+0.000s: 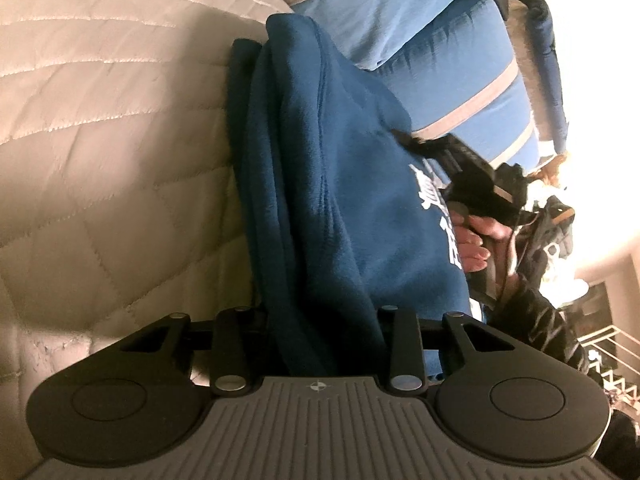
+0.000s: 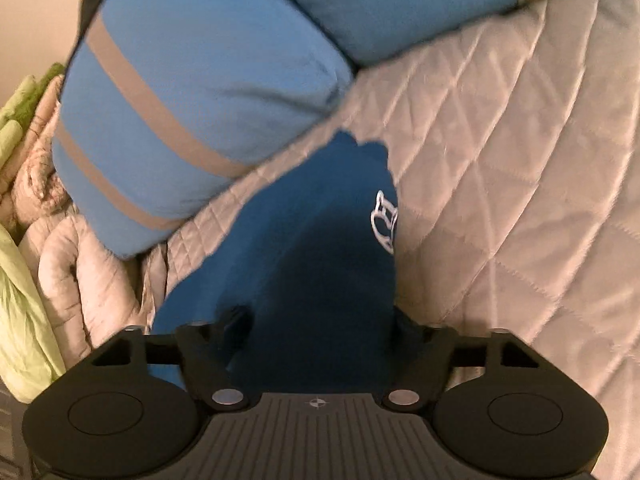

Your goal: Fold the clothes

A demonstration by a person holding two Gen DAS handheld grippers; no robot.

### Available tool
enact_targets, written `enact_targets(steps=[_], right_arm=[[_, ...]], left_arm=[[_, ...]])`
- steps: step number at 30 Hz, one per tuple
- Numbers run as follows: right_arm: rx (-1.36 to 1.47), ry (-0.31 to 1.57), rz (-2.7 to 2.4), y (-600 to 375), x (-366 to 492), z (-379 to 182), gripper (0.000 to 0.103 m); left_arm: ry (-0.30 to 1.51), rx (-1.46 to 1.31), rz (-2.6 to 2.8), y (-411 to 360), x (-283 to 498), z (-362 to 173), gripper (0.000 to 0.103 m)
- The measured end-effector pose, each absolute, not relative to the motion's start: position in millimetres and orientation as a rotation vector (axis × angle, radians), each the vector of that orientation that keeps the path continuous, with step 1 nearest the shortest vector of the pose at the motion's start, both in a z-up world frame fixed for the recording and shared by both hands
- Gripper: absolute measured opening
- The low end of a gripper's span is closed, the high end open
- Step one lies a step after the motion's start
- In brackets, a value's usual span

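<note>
Lying at far left in the left wrist view: beige quilted bed cover (image 1: 100, 140), stitched in diamonds. Hanging in bunched folds down the middle: dark blue fleece garment with white lettering (image 1: 320, 184), running between the fingers of the left gripper (image 1: 326, 316), fingertips buried in cloth, so clamped or merely apart — cannot tell. Showing right: light blue pillows with grey stripes (image 1: 420, 40), then right gripper (image 1: 416, 145) pinching the fleece edge, lettering partly hidden behind the right hand (image 1: 476, 240). Blurring in the right wrist view: crumpled lime-green bedding (image 2: 20, 288), cut off at left.
</note>
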State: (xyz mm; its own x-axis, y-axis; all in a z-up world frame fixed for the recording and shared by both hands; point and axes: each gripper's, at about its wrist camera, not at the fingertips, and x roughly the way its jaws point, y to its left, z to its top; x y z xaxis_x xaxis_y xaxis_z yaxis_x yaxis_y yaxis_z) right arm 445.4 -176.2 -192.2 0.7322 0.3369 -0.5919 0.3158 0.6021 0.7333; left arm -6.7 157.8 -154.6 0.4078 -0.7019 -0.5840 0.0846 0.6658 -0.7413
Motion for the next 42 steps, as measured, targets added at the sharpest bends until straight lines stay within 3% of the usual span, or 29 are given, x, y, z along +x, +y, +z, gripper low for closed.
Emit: enact_targets(steps=[3,6,17,23,25,26,27,29,35,42], right_arm=[[0.957,0.773,0.038,-178,444,-189,0.037],[0.921,0.74,0.061,-175,433,-171,0.029],[0.823,0.656,0.158,-158,430,-113,0.026],[0.739,0.512,0.248,-130,470,-33,0.026],[0.669,0.471,0.214,-118,489,-9,0.032],[0.635,0.451,0.196,-112,499,3,0.047],[0.593,0.458,0.159,-105,509,10,0.078],[0.52,0.483,0.069,-94,513,14,0.102],[0.274,0.577,-0.035,-72,480,1,0.103],[0.257,0.65,-0.062,-84,427,-13,0.103]], left_arm=[[0.998,-0.634,-0.546,152,-12,-142,0.031],[0.947,-0.578,-0.547,147,-20,-125,0.03],[0.791,-0.578,-0.542,167,-38,-81,0.029],[0.581,-0.581,-0.471,206,-36,-29,0.033],[0.496,-0.526,-0.369,217,-25,-11,0.046],[0.519,-0.501,-0.308,220,-15,-11,0.065],[0.553,-0.478,-0.249,222,-5,-12,0.072],[0.616,-0.43,-0.131,223,8,-17,0.073],[0.611,-0.376,-0.166,196,-21,-47,0.073],[0.619,-0.252,-0.19,167,-45,-39,0.073]])
